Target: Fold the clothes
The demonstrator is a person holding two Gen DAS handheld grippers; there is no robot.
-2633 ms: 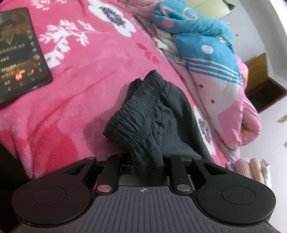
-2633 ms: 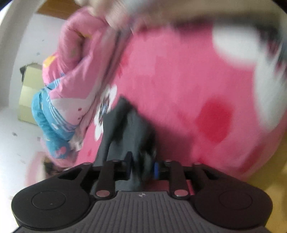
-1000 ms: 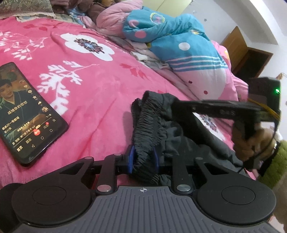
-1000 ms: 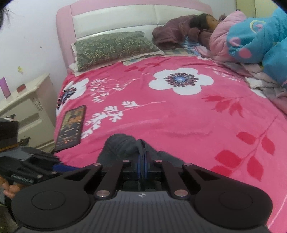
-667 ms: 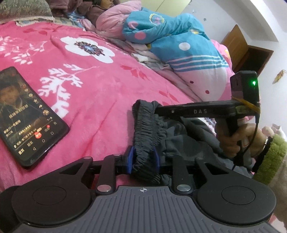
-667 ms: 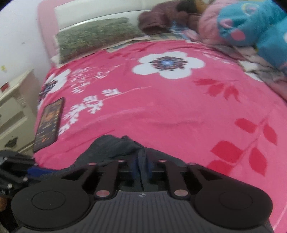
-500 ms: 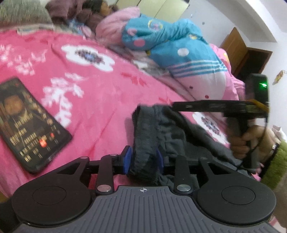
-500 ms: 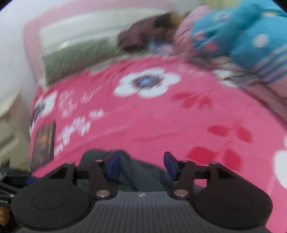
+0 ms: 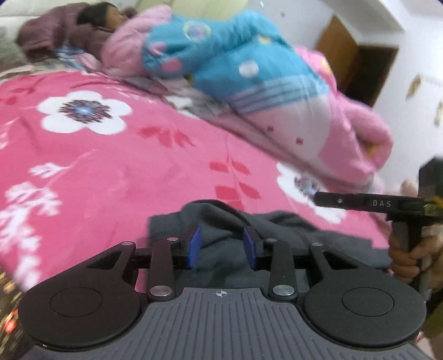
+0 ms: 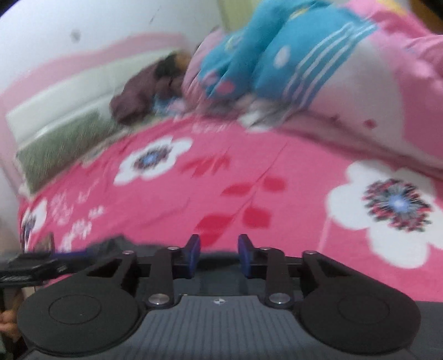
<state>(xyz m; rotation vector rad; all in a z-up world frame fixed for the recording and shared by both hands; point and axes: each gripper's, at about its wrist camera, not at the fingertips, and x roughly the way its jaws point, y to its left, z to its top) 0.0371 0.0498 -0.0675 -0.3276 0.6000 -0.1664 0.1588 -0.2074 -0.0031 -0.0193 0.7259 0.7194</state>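
Note:
A dark grey pair of shorts lies on the pink flowered blanket near its front edge. My left gripper stands open just over the cloth, blue pads apart, nothing pinched. In the left wrist view the right gripper's black body hangs at the far right, held by a hand. In the right wrist view my right gripper is open too, with a strip of the dark shorts low at the left and pink blanket beyond its pads. Both views are motion-blurred.
A bunched blue and pink quilt runs along the bed's right side. A person lies at the head of the bed, beside a green pillow and white headboard. A phone lies at the left edge.
Both grippers have let go of the shorts and now stand open. The shorts have dropped flat onto the blanket. Both cameras have swung toward the quilt side.

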